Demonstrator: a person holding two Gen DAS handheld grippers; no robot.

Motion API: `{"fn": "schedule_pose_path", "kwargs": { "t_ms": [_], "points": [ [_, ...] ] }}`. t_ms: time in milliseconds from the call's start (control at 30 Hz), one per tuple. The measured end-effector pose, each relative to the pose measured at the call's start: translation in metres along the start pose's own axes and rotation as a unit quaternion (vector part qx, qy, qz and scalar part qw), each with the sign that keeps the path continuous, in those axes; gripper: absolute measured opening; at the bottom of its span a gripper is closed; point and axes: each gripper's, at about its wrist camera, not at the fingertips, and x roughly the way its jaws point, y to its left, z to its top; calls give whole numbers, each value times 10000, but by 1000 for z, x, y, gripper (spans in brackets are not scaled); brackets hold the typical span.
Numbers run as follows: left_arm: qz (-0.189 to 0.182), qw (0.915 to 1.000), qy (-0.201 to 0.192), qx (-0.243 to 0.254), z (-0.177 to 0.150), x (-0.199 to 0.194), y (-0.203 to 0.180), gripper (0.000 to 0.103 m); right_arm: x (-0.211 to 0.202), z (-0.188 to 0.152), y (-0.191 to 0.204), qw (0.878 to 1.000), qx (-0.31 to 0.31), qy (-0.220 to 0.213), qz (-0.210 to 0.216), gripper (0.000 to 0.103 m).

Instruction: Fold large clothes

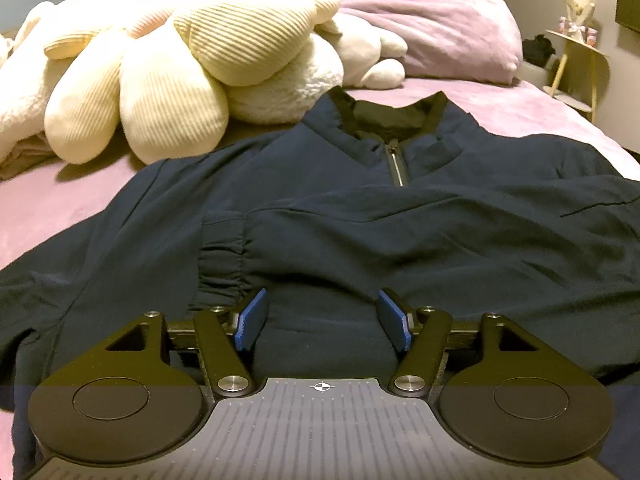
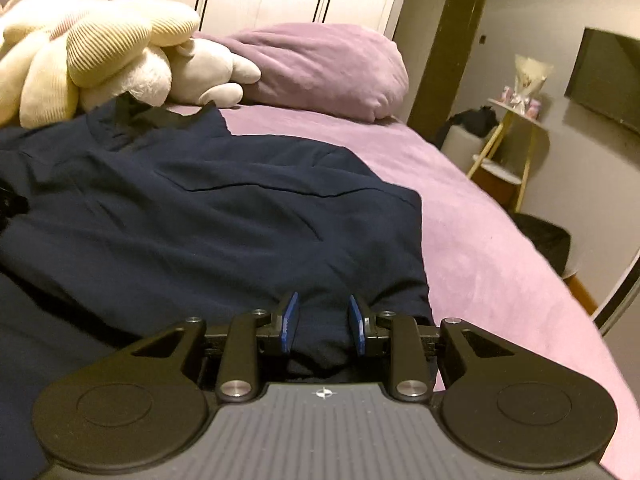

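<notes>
**Both grippers low over the jacket's hem**

A navy jacket [image 1: 360, 216] lies front-up on the purple bed [image 2: 480, 208], collar toward the pillow [image 1: 440, 32], zip closed at the neck. One sleeve is folded across the chest, its gathered cuff [image 1: 222, 264] ending left of centre.

The left gripper [image 1: 322, 320] sits low and level at the near edge of the jacket, pointing up the body toward the collar. Its blue fingers [image 1: 250, 322] stand wide apart with loose cloth between them; nothing is pinched.

The right gripper [image 2: 323, 324] is at the jacket's right near corner, also low, aimed along the bed. Its fingers [image 2: 289, 322] are partly spread, a bulge of dark fabric sitting between them; whether the pads press on it I cannot tell.

Cream plush toys [image 1: 160, 72] are heaped beside the collar. A small side table [image 2: 516, 136] stands by the wall.
</notes>
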Motion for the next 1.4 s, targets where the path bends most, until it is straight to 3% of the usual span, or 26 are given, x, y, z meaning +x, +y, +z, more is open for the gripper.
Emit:
{"fn": "schedule_pose_path", "kwargs": {
  "t_ms": [267, 500, 633, 767, 967, 1167, 1200, 1267, 1400],
  "points": [
    [-59, 10000, 24, 17, 5, 7, -3, 80, 29, 9, -4, 9992, -56, 82, -399, 26],
    [-119, 9999, 64, -14, 3, 6, 1, 84, 8, 16, -19, 9997, 225, 58, -95, 26],
    [-70, 9997, 224, -28, 8, 7, -1, 86, -22, 19, -24, 9973, 645, -331, 110, 25],
    [-165, 9991, 378, 16, 11, 8, 3, 91, 6, 2, -10, 9995, 287, 80, 71, 25],
    [-300, 9978, 520, -276, 16, -7, 13, 97, 6, 4, -3, 10000, -48, 41, -2, 25],
    [-296, 9965, 614, -480, 12, -25, 39, 98, -27, 15, -5, 9990, 172, -391, -145, 27],
    [-272, 9962, 653, -515, 10, -28, 45, 98, -23, 12, -4, 9992, 145, -339, -137, 27],
    [-425, 9943, 672, -711, 1, -40, 64, 98, -1, 1, 0, 9997, -86, 223, -74, 27],
    [-850, 9834, 602, -1489, -25, -82, 124, 98, -12, 7, 1, 9996, -244, 112, -80, 27]
  ]
}}
